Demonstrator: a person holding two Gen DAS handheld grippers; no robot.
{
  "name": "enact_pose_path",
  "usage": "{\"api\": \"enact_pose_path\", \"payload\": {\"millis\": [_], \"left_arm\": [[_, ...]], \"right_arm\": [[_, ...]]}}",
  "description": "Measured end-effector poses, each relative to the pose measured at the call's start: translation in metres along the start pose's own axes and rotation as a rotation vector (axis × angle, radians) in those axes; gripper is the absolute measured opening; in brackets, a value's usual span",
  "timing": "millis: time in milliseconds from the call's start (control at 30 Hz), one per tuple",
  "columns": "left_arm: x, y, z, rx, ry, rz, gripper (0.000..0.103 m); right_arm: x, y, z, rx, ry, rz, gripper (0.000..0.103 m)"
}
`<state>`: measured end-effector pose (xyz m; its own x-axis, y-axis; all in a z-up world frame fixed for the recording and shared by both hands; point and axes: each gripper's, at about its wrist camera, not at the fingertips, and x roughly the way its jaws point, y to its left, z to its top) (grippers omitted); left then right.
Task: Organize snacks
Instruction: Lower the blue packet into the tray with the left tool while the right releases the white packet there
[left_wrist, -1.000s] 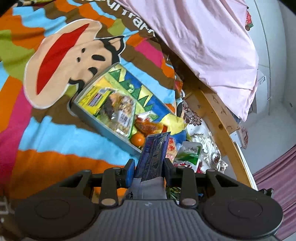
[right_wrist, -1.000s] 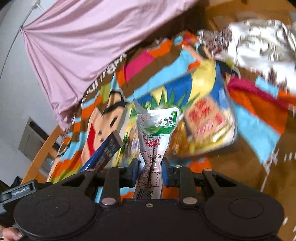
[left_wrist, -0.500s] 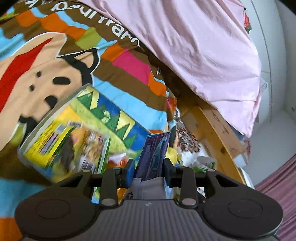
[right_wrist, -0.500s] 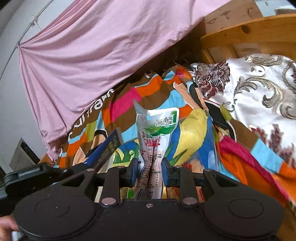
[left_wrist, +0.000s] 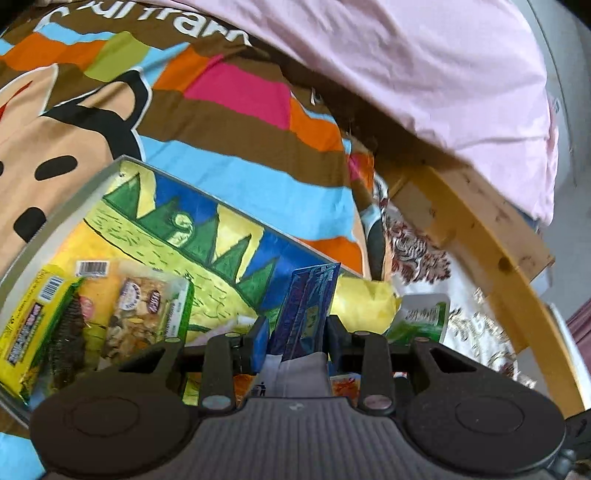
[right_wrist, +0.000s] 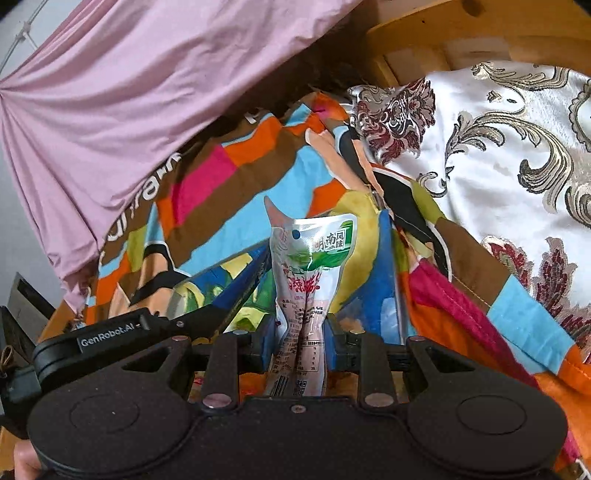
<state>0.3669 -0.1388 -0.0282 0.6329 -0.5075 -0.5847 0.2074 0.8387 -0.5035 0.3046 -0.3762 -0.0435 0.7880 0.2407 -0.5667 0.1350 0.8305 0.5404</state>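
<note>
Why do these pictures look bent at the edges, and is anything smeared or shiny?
Both views bend through fisheye lenses. Left wrist view: the wooden rail bows, the tray edge is motion-smeared, while the blue packet stays sharp. Right wrist view: daylight glints off the white-green pouch.

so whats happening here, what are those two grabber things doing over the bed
A person is sorting snacks into a box that sits on a colourful blanket. The left gripper has its jaws shut on a blue packet, held over the box, where a few snacks already lie. The right gripper has its jaws shut on a white and green pouch, held upright beside it. Neither item is in the box yet.
</note>
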Motion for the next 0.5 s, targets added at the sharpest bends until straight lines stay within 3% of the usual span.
{"api": "enact_pose_path", "payload": {"millis": [233,500], "left_arm": [[0.007,-0.010,-0.010,0.077,-0.005,0.047,0.036],[0.008,-0.013,-0.009,0.095,0.003,0.061,0.037]], "right_arm": [[0.007,0.001,-0.004,-0.016,0.025,-0.016,0.031],[0.011,-0.001,-0.005,-0.014,0.039,-0.030,0.032]]}}
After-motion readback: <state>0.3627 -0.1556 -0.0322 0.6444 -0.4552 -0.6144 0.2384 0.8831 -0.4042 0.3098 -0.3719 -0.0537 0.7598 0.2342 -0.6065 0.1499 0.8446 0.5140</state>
